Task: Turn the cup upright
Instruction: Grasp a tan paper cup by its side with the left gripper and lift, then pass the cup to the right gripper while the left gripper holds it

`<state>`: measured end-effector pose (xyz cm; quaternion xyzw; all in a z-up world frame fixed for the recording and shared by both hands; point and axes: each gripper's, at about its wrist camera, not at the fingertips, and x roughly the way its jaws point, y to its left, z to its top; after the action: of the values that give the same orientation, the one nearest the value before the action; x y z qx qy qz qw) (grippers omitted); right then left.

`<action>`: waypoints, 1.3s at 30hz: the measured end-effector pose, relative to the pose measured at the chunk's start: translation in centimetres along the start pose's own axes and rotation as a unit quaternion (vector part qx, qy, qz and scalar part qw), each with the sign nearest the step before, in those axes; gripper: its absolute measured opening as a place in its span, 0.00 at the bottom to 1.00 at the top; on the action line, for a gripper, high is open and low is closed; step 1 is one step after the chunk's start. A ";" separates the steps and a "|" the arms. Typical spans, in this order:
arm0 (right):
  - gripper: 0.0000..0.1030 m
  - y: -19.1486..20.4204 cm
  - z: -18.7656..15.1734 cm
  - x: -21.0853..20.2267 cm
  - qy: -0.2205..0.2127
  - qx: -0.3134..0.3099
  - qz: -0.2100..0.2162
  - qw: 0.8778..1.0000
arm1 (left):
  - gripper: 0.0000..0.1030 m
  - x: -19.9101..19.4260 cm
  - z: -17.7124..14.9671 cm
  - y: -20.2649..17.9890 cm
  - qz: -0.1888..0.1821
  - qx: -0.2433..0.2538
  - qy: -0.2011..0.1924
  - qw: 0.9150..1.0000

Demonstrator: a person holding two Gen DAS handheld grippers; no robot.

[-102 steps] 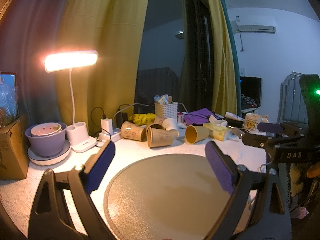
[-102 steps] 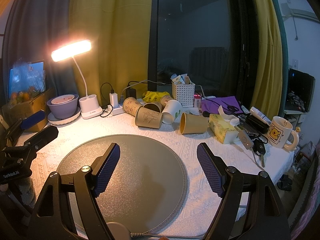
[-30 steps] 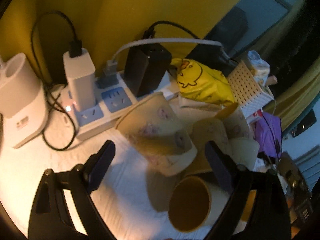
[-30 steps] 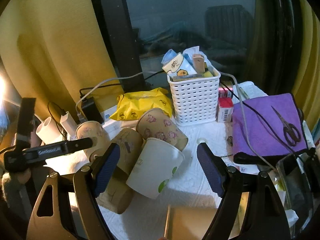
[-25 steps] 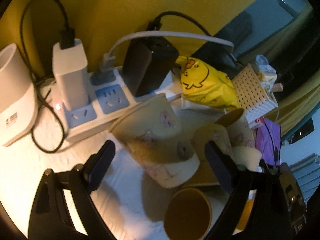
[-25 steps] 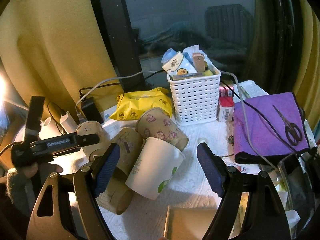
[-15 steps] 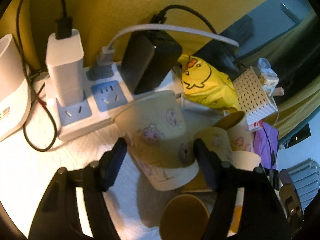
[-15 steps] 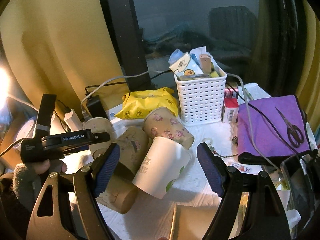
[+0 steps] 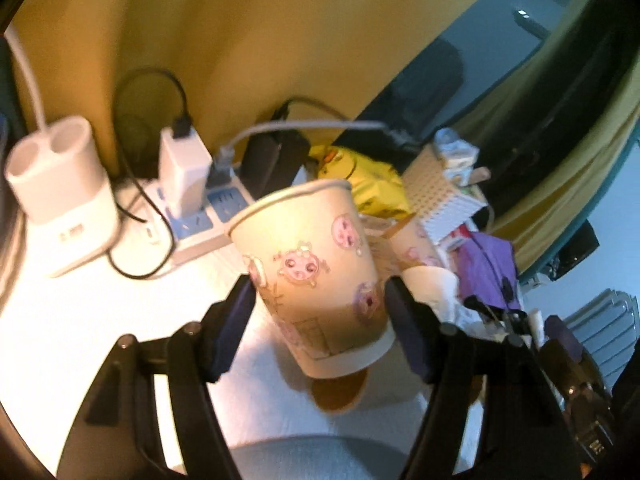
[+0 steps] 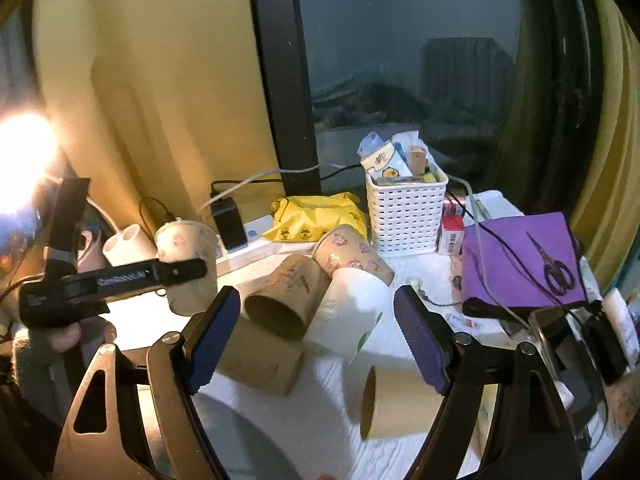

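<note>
My left hand-held gripper (image 9: 318, 314) is clamped on the printed paper cup (image 9: 308, 264), pads on both sides of its lower wall, holding it off the tabletop (image 9: 60, 312) with the mouth tilted up toward the power strip (image 9: 196, 228). My right hand-held gripper (image 10: 318, 334) hangs wide open, holding nothing, above 4 cups lying on their sides, the white cup (image 10: 352, 306) nearest its centre.

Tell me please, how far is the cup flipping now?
In hand: the left tool grips the pink-patterned cup, rim up, apparently lifted. Not done: it is not yet set down. The right tool is open above the cups lying on their sides; none stands upright yet.
</note>
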<state>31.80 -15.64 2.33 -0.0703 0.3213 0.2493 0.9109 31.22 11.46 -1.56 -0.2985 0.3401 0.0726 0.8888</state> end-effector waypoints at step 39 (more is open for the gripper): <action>0.80 11.5 -16.4 -14.1 0.060 0.077 0.118 0.988 | 0.66 -16.7 -25.6 -2.3 -0.143 0.322 -0.034 0.935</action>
<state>7.59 -16.23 -1.43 0.0233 0.3997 0.3253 0.8567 4.93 -4.03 -4.76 -0.0390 0.2681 -0.1584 0.9495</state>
